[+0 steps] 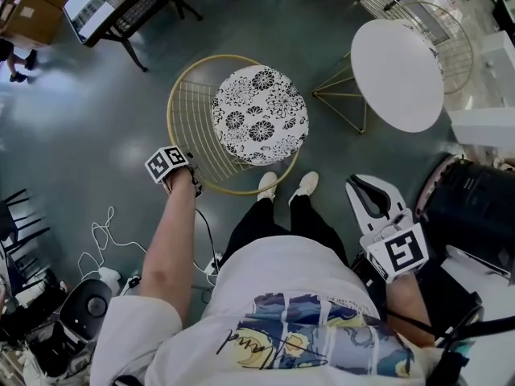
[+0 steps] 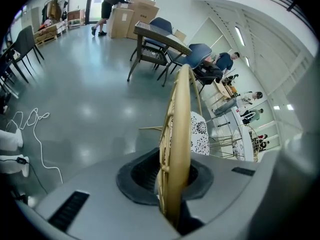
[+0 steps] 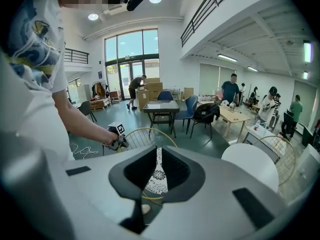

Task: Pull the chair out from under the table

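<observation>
Left of bench point(image 1: 396, 75): chair point(image 1: 259, 115), standing clear of it, floral cushion.
Left gripper point(image 1: 195, 186): jaws pinching the chair's gold rim, on the side away from bench.
Right gripper point(image 1: 359, 185): below bench in head view, jaws a slit apart, empty.
Writing: script on shirt point(image 1: 273, 340), unreadable.

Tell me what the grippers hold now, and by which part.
The left gripper grips the chair by the gold rim of its back. The right gripper holds nothing.
</observation>
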A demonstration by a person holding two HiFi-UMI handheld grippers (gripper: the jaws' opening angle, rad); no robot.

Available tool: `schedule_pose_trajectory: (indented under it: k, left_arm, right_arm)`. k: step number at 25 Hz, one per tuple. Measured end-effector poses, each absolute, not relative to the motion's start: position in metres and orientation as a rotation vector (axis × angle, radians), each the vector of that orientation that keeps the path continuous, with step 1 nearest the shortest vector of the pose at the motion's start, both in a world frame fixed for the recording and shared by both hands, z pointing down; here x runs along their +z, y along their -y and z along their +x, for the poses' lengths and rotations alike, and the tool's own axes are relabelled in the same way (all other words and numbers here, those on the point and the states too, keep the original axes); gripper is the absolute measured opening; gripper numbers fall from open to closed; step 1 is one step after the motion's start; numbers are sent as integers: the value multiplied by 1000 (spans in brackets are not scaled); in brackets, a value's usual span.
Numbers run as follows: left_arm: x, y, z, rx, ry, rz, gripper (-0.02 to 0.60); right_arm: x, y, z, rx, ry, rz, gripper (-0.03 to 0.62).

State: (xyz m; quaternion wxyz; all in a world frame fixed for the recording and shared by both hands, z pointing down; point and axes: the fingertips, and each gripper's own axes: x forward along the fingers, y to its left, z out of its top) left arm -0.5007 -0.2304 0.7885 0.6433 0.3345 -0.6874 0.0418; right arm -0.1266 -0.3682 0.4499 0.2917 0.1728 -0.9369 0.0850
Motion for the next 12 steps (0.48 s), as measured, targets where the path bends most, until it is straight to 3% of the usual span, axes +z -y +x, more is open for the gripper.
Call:
schedule_pose_trajectory:
  k: [4,5,7,12]
  left_arm:
    - [791,225,-504,148,1583,789,40]
    - [792,223,-506,204,1583,802,56]
    - [794,217,-509,336,1577,838,171]
    - [764,208,-516,446,1662,935,218]
  right_arm:
    - [448,360,-129,203,2496,466,18]
    - [447,360,-130,197,2494,466,18]
    - [445,362,-128,185,2489,462,18]
    - [436,364,-120,153,2500,436,18]
